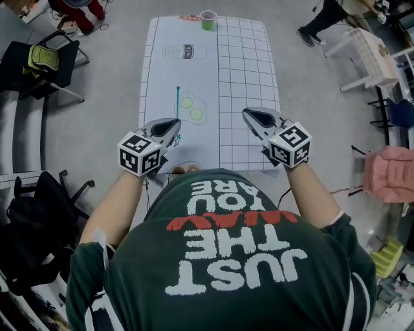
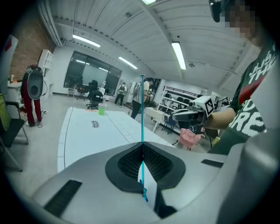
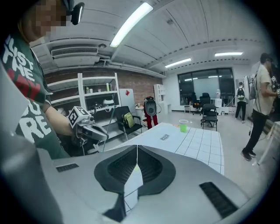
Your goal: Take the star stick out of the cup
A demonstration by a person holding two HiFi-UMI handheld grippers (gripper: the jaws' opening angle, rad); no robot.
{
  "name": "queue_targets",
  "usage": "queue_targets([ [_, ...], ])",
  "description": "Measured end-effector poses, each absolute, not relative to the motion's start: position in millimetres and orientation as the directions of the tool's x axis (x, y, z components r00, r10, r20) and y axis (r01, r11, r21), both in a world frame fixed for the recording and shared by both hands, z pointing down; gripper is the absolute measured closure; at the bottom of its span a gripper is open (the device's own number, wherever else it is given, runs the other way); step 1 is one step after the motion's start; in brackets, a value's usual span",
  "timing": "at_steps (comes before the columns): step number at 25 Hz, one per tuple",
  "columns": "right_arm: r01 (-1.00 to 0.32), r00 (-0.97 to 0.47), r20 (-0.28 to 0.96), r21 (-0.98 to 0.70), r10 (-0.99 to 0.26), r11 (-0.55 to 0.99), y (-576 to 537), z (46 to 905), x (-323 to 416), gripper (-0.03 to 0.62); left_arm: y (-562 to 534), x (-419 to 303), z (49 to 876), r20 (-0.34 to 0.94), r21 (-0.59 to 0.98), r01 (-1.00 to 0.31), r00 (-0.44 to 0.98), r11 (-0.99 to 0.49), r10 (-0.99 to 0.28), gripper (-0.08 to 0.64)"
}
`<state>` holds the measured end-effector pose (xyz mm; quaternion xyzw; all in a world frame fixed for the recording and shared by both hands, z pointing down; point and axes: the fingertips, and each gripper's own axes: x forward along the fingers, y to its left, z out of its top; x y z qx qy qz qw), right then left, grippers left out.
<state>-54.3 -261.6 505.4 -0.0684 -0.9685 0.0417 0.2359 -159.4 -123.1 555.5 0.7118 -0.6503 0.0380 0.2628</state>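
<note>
stick (image 2: 142, 109) clear of the cup (image 1: 207, 20)
my left gripper (image 2: 142, 145) clamps it near one end to carry it; right gripper (image 3: 137, 147) closed, empty, spare.

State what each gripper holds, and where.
Left gripper: the thin teal stick, pinched near its lower end, most of its length rising past the jaws. Right gripper: shut, holding nothing.

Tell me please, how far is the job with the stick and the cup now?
Done: the stick is out of the green cup, which stands at the far end of the table. In hand: the left gripper is shut on the stick. The right gripper is shut and empty. Left: probably only to put the stick down.
</note>
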Motion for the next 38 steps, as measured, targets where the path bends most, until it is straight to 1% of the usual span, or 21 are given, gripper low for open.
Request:
queue_targets([
  [9,0.117,-0.820,0.532,-0.206,0.211,0.972,-245,576,-29,0.560,-110,-117,622,0.553,0.399,-0.915,0.287,-0.054,-0.782,0.549],
  [18,0.087,-0.788,0.558,-0.316,0.259,0.945,-234,619,-16,0.560,-109,-99,652,0.634,0.427,-0.902,0.343,-0.056,-0.693,0.549],
  [23,0.091,-0.792,0.545,-0.340,0.275,0.936,-229,620,-15,0.561,-110,-94,654,0.637,0.440,-0.896,0.360,-0.061,-0.682,0.549],
  [38,0.097,-0.820,0.514,-0.310,0.253,0.946,-238,605,-21,0.561,-124,-107,636,0.623,0.440,-0.897,0.342,-0.046,-0.704,0.549],
])
